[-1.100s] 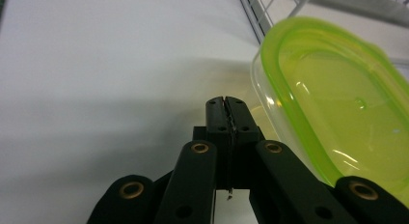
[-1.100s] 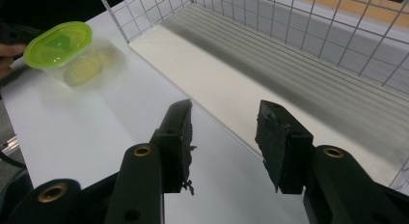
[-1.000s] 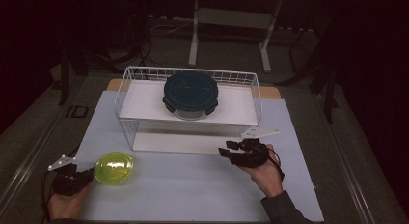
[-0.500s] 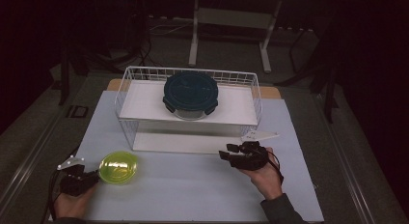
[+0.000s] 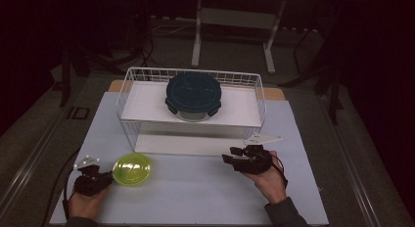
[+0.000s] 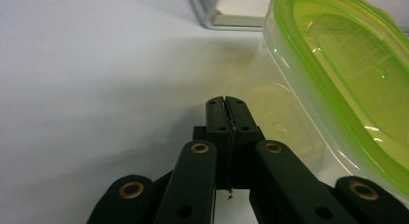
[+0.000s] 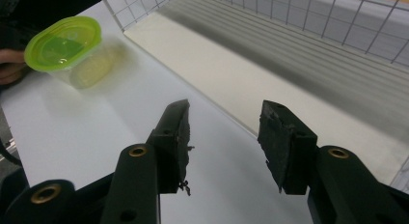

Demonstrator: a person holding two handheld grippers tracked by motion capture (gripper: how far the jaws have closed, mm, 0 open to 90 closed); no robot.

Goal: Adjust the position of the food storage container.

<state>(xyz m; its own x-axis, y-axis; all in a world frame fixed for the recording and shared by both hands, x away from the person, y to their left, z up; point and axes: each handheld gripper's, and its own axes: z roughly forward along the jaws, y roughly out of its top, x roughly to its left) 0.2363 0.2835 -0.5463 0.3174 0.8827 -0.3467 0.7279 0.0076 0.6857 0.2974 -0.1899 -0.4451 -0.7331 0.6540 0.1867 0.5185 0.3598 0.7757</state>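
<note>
Now my left claw point(image 5: 98, 177) has slid back along the desk point(image 5: 195, 197) beside the green-lidded tub point(image 5: 131, 169), pressed together and empty. My right claw point(image 7: 224, 137) has just been opening, nothing between its jaws, ready to take the tub.

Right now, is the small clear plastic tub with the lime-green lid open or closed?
Closed. The lime-green lid sits flat over the rim of the small clear plastic tub, which stands upright on the white table.
</note>
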